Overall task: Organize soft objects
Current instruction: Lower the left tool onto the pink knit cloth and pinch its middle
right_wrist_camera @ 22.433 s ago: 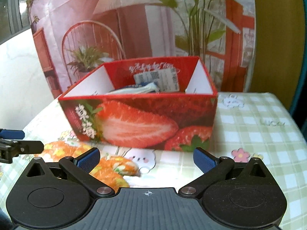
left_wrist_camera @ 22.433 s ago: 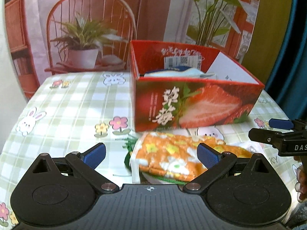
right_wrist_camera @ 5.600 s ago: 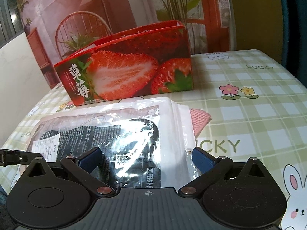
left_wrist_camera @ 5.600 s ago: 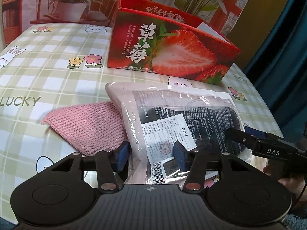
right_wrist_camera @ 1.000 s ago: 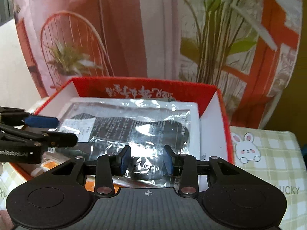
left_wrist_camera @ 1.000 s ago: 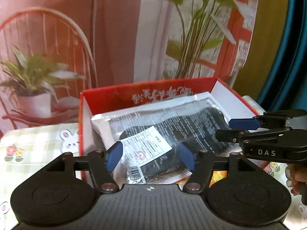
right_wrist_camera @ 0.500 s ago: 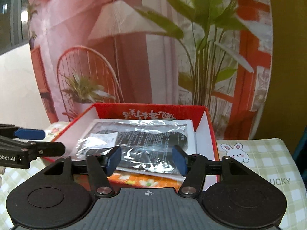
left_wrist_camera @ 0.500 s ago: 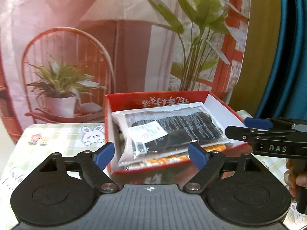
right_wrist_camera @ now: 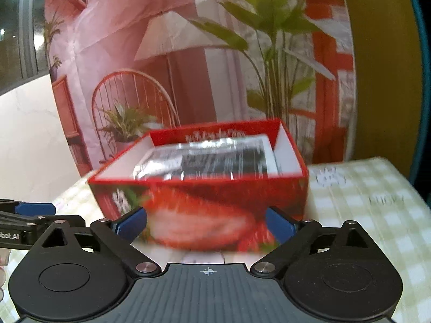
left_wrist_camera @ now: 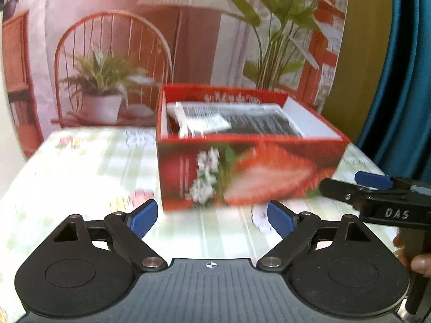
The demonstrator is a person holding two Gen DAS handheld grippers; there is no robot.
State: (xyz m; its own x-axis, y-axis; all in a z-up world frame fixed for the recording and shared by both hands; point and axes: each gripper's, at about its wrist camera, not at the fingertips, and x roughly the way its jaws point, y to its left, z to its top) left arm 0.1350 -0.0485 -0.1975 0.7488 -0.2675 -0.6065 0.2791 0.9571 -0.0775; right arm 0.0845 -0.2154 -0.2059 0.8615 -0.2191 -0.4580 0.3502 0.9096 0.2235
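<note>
A red strawberry-printed box (left_wrist_camera: 250, 172) stands on the checked tablecloth; it also shows in the right wrist view (right_wrist_camera: 204, 204). A clear plastic packet with a dark item and a white label (left_wrist_camera: 234, 123) lies on top inside it, and shows in the right wrist view too (right_wrist_camera: 212, 158). My left gripper (left_wrist_camera: 210, 218) is open and empty, in front of the box. My right gripper (right_wrist_camera: 206, 224) is open and empty, also in front of the box; its side shows at the right of the left wrist view (left_wrist_camera: 377, 202).
The table (left_wrist_camera: 80, 177) has a green checked cloth with flower and rabbit prints. A backdrop printed with a chair, potted plants and a lamp (right_wrist_camera: 188, 62) stands behind the box. A blue curtain (left_wrist_camera: 404, 67) hangs at the right.
Both grippers have let go of the packet, opened wide, and drawn back and down from the box. The packet stays in the box.
</note>
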